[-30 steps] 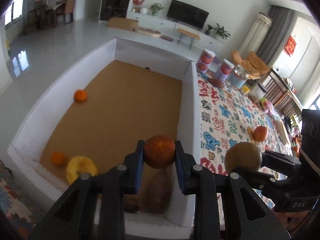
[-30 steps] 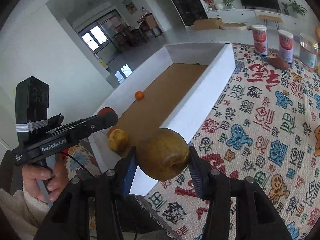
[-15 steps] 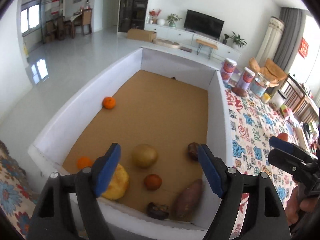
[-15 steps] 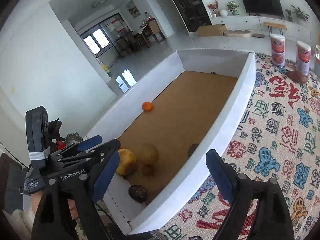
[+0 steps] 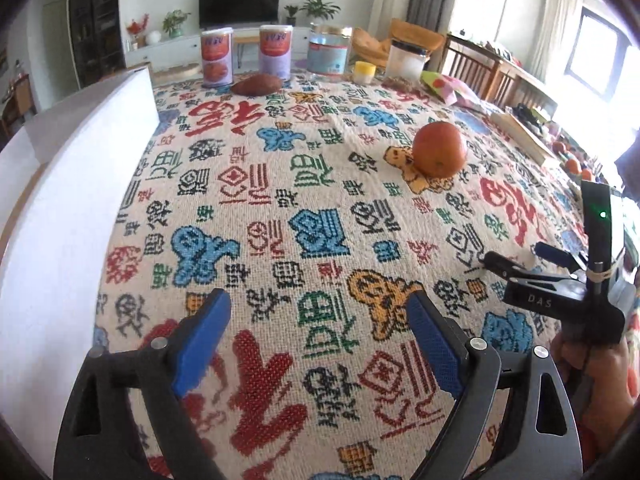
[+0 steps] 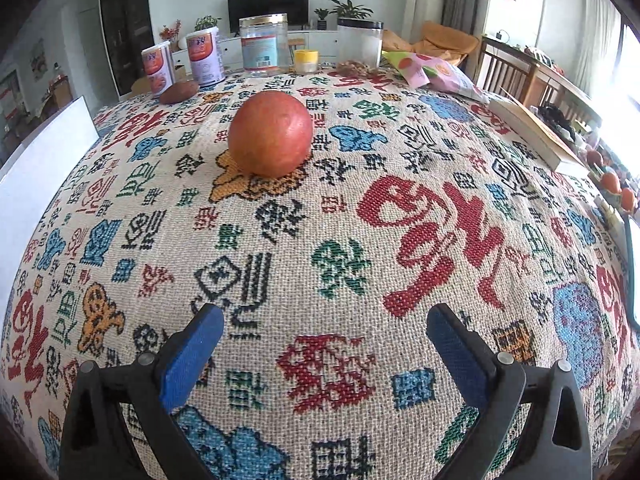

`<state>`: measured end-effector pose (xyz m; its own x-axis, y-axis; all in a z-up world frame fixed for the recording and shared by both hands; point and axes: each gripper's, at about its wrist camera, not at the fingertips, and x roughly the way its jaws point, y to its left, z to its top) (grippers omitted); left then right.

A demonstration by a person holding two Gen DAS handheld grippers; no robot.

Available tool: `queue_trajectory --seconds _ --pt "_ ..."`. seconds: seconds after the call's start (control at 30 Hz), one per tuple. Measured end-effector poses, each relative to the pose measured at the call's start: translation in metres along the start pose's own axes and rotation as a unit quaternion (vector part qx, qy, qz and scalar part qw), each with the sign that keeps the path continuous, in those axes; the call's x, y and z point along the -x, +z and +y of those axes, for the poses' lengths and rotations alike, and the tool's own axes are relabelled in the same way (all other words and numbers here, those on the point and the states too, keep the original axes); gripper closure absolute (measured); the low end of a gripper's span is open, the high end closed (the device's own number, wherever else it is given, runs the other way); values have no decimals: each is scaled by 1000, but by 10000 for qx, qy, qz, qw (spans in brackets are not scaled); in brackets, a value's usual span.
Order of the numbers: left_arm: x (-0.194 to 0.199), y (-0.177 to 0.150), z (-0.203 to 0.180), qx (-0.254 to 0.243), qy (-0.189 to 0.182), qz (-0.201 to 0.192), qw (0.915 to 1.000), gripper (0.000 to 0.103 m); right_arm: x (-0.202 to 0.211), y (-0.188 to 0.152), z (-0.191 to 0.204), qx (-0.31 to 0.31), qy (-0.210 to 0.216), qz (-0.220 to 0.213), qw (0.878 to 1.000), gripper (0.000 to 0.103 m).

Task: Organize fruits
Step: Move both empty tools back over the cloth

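Fruit ahead, both grippers empty.
Orange-red fruit (image 6: 270,134) rests on the patterned surface (image 6: 400,240), ahead of the right gripper (image 6: 325,344); left gripper (image 5: 320,328) and right both have jaws spread, grasping nothing.

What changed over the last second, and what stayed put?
Both grippers let go of their fruit into the box, then swung away to the patterned cloth. The left gripper and right gripper are open and empty. The red fruit and sweet potato stayed in place.
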<state>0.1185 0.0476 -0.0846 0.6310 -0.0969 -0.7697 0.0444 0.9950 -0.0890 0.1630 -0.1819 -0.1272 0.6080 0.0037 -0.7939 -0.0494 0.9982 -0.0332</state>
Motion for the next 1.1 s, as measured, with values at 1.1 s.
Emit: queue_trajectory --seconds 1.1 --pt "-66 16 26 161 692 166 9973 5 -6 -9 1 -11 164 20 9999 0"
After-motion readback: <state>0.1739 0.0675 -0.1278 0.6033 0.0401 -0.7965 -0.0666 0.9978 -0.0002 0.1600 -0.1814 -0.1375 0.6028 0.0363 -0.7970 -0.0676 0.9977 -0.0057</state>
